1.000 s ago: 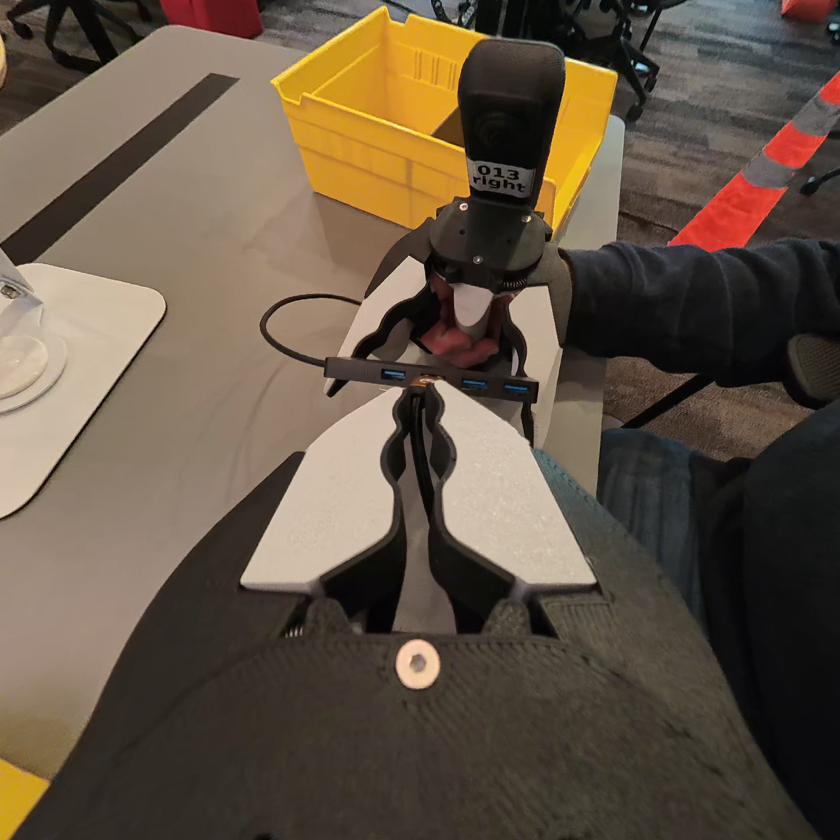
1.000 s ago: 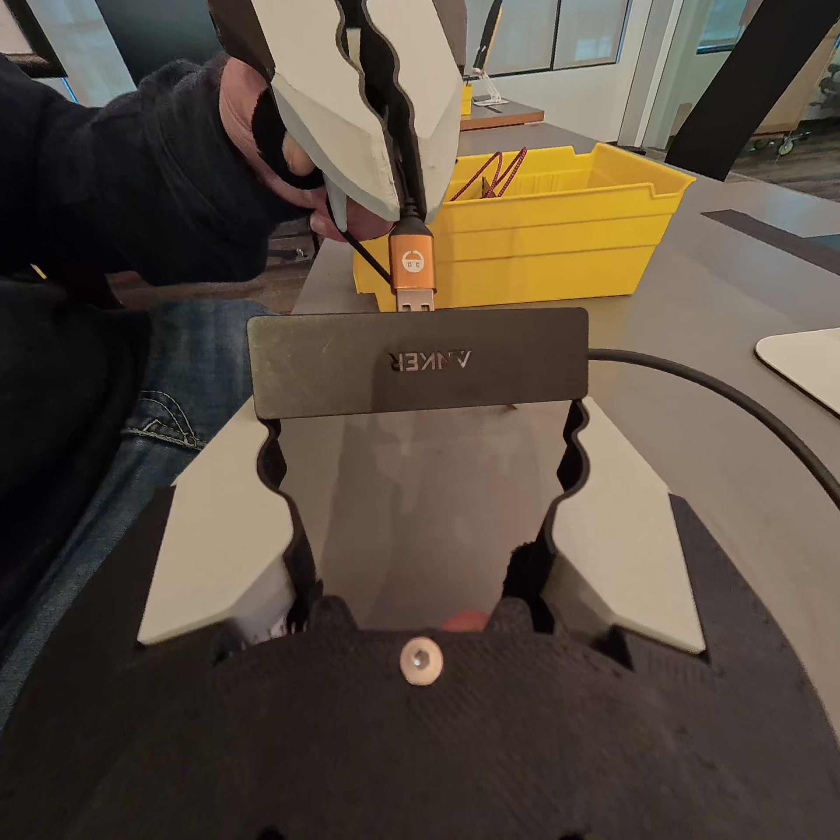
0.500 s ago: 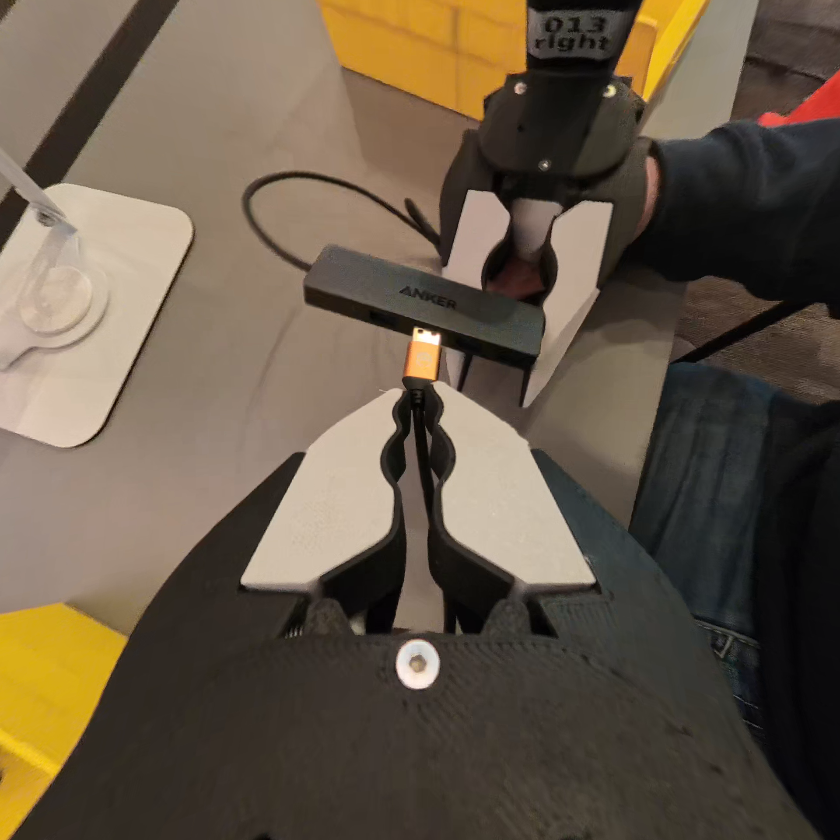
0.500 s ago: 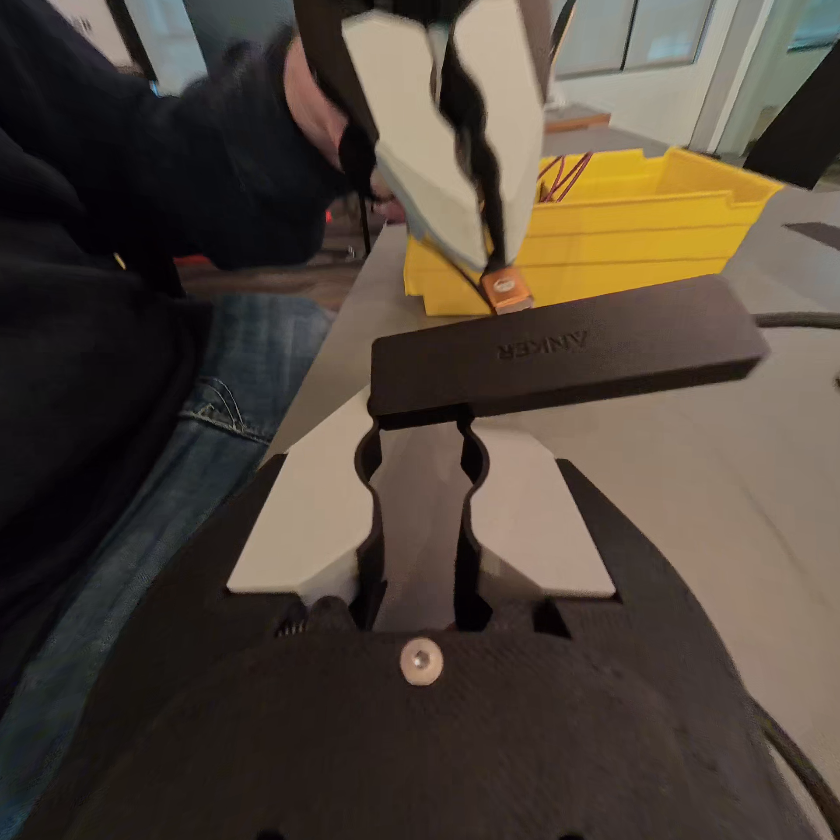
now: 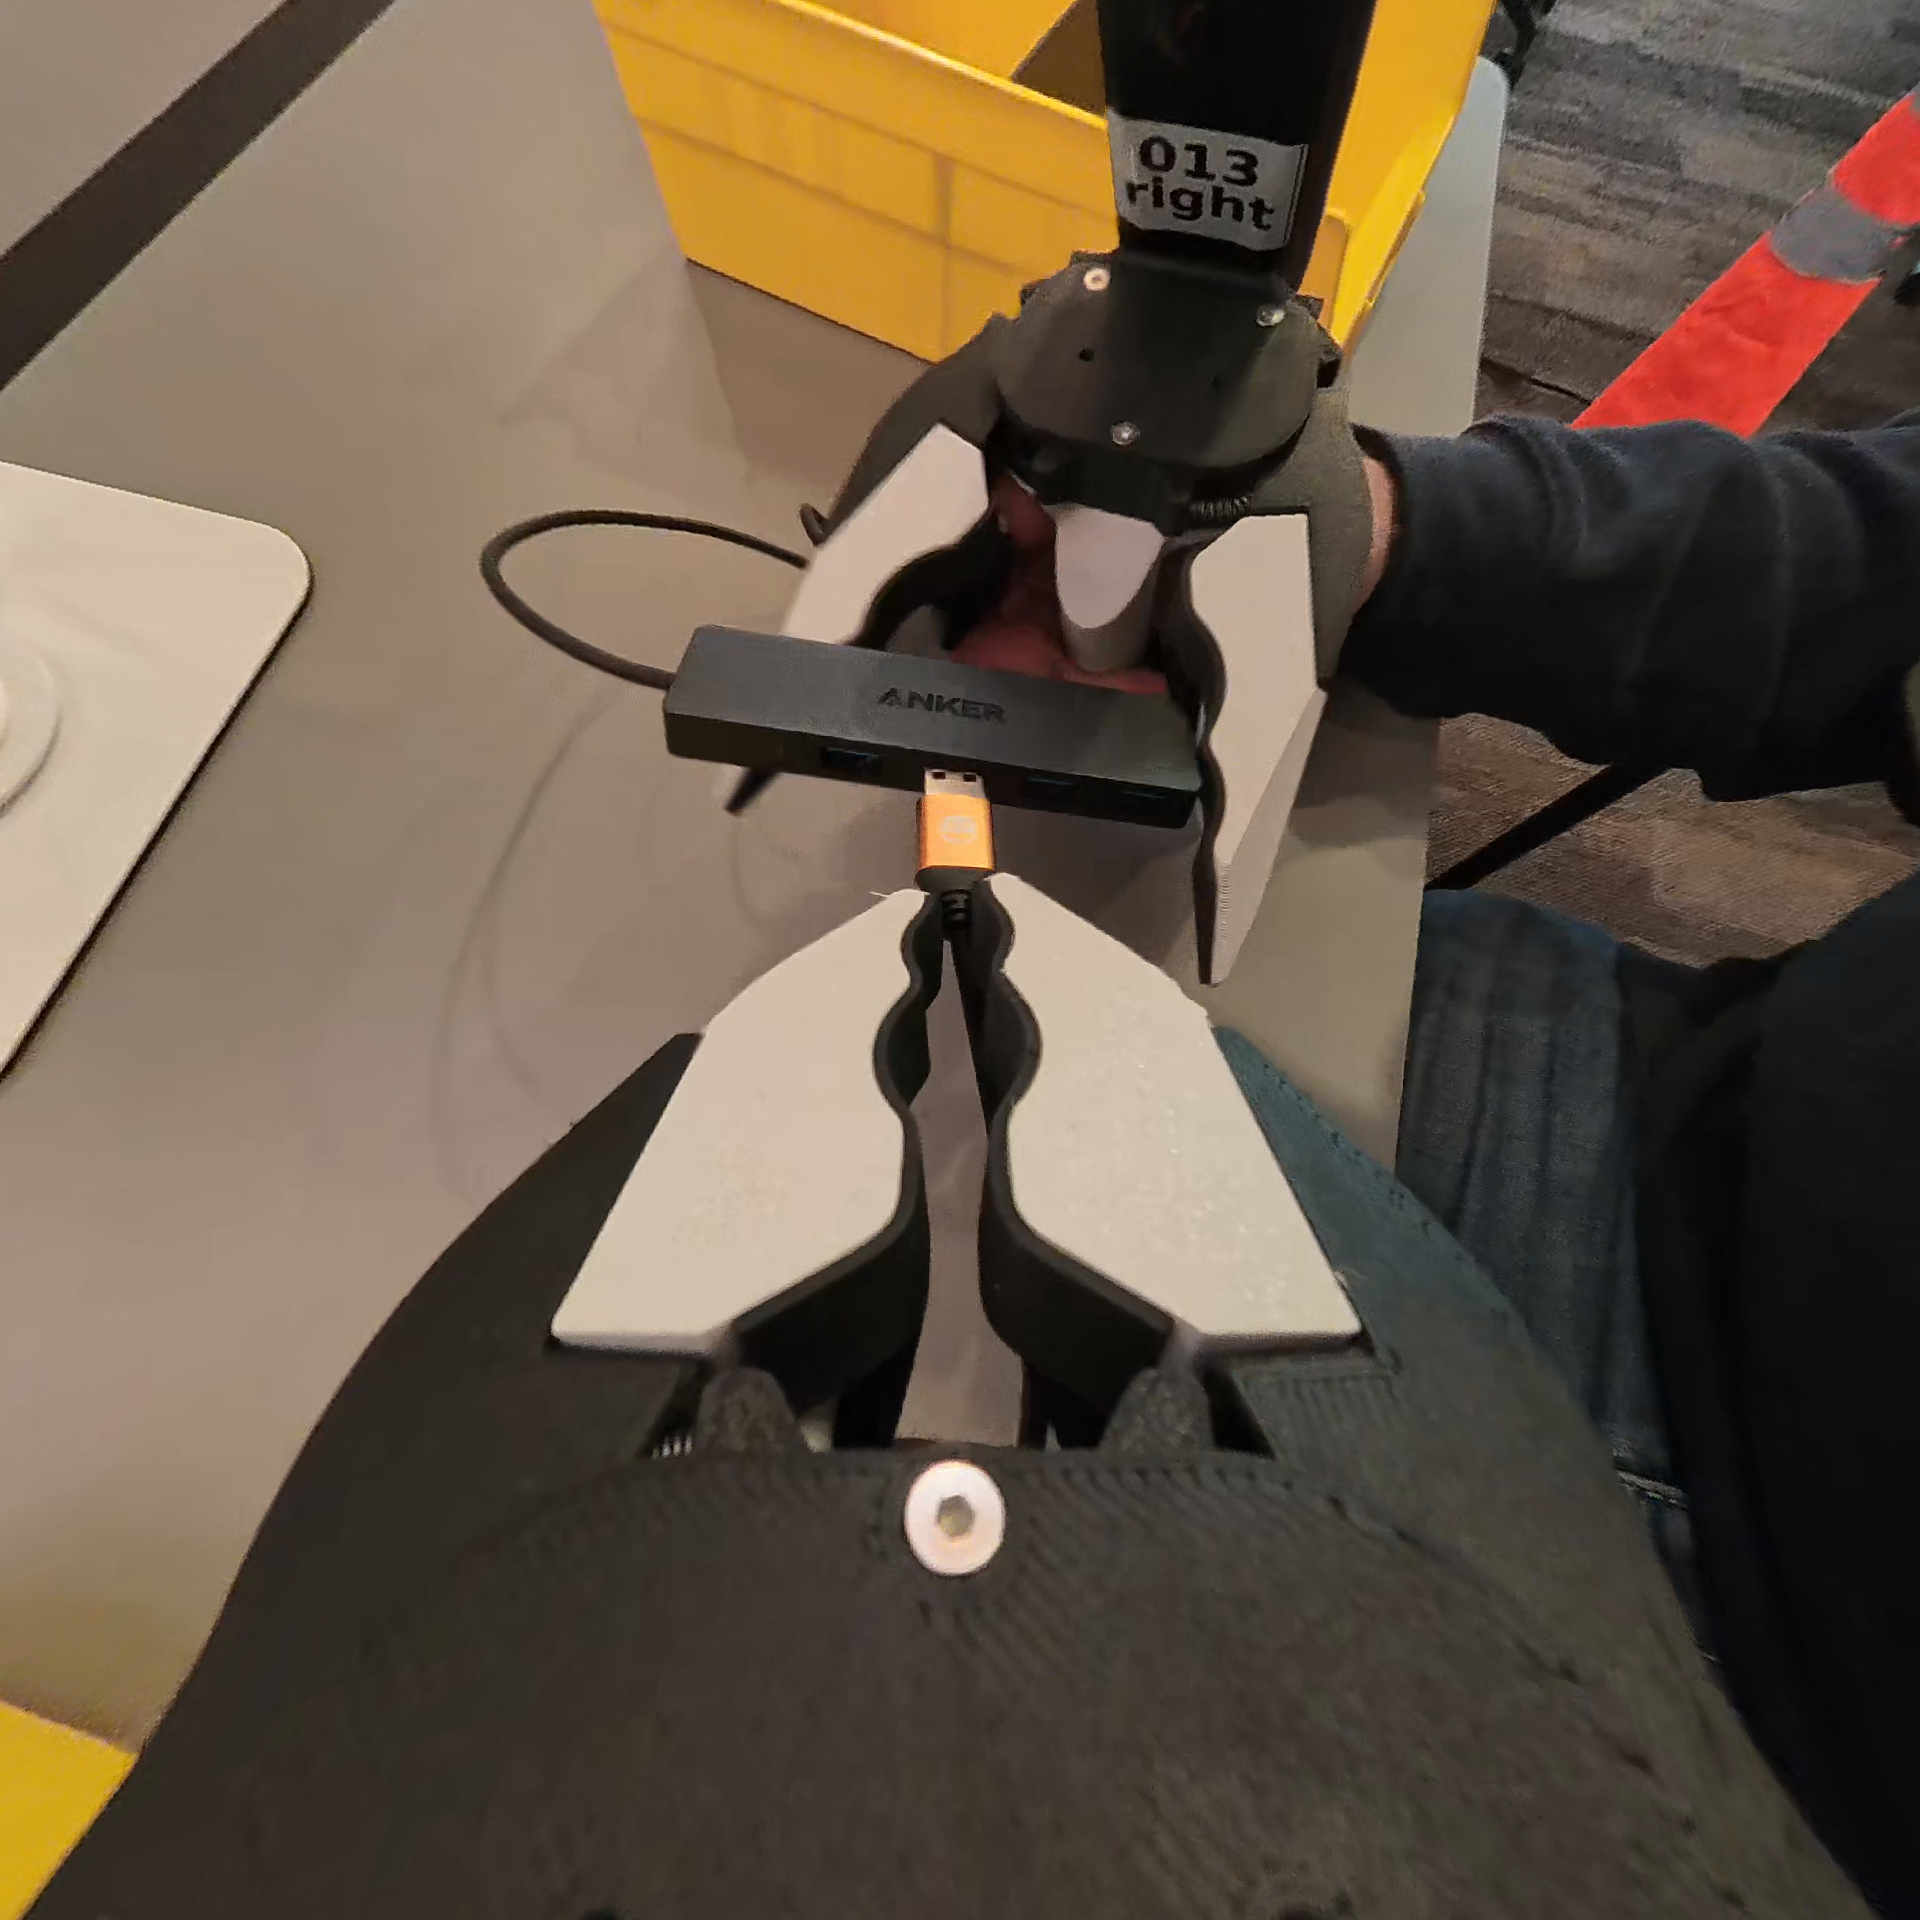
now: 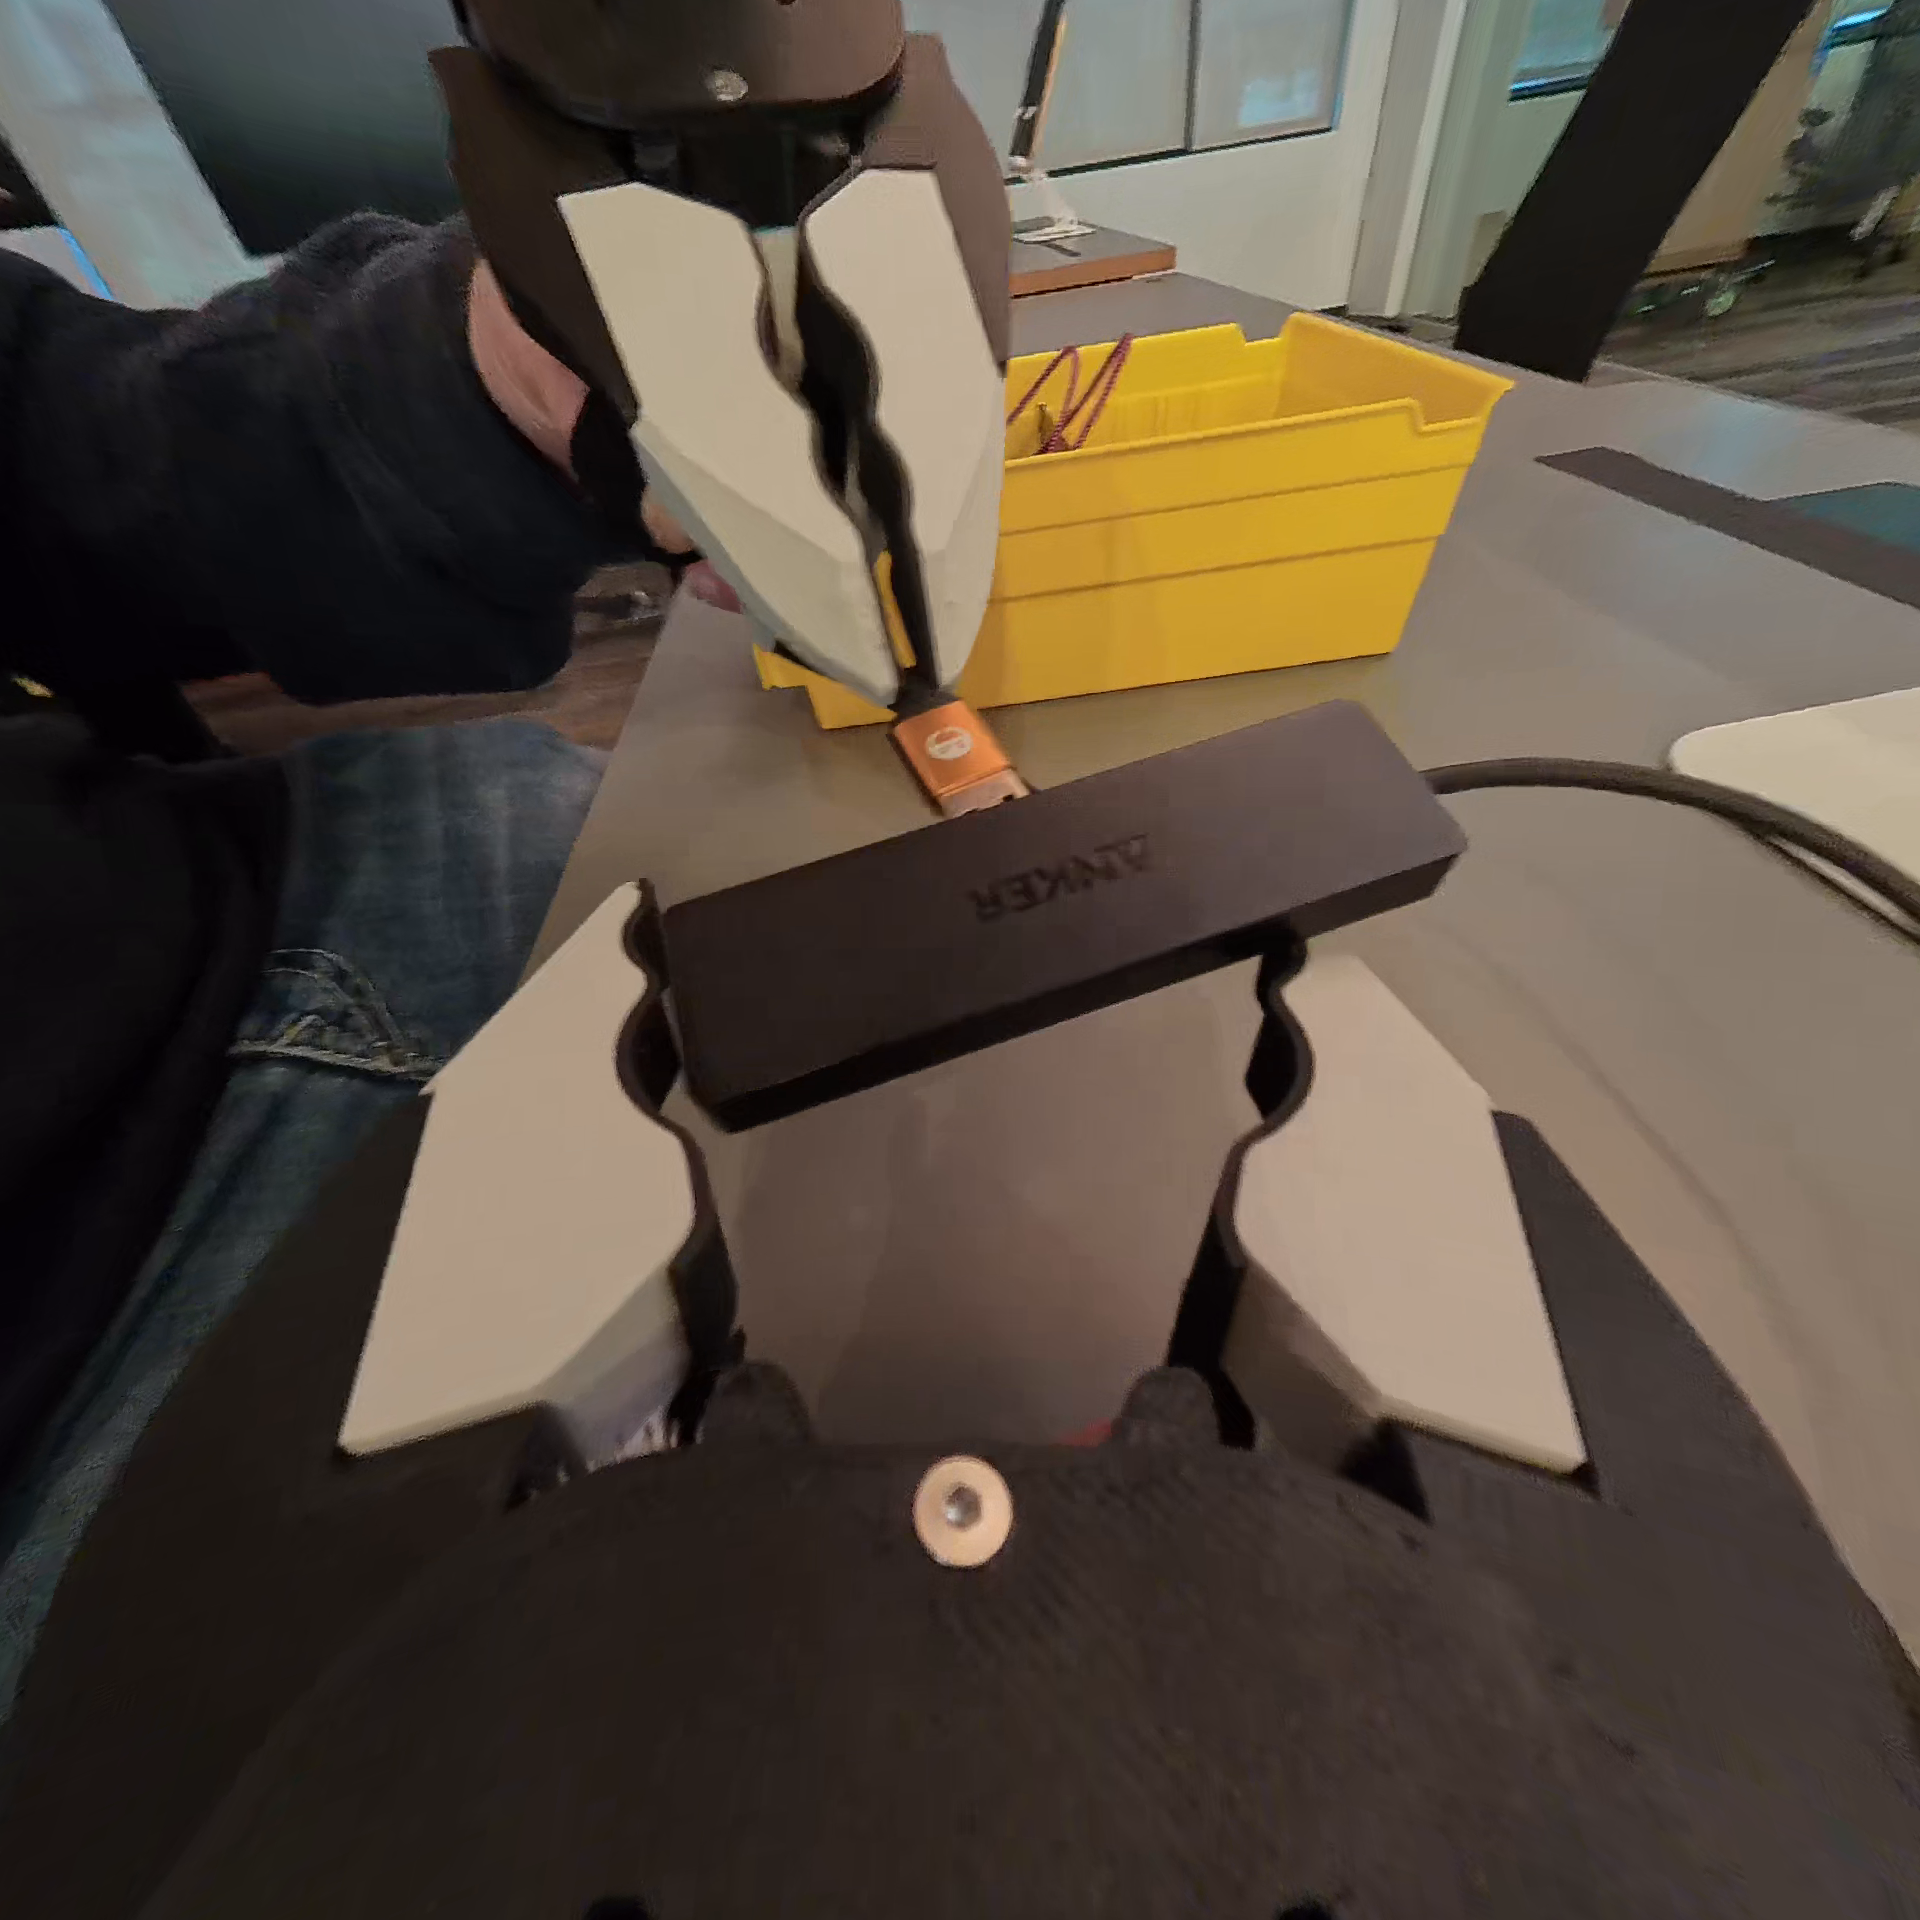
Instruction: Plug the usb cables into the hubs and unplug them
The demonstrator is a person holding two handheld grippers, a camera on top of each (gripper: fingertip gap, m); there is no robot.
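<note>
A black USB hub (image 5: 935, 717) is off the grey table (image 5: 364, 831), askew between the wide-set jaws of my right gripper (image 6: 956, 935). One end presses against a finger (image 6: 582, 1143) and the other end reaches past the opposite fingertip. My left gripper (image 5: 954, 899) is shut on a black cable just behind its orange USB plug (image 5: 954, 831). The plug's metal tip points at the hub's port side, right in front of a port, with the orange shell fully outside. The plug also shows in the right wrist view (image 6: 951, 753).
The hub's own black cable (image 5: 540, 561) loops over the table behind it. A yellow bin (image 6: 1247, 540) holding cords stands beyond the left gripper, and another yellow bin (image 5: 862, 156) stands behind the right gripper. A white pad (image 5: 125, 675) lies at the left. The person's legs are beside the table edge. My two grippers' fingertips are within a few centimetres of each other.
The orange plug was seated in the hub a second ago and is now pulled out. The right gripper's jaws narrowed, then spread wide again, and the hub turned askew.
</note>
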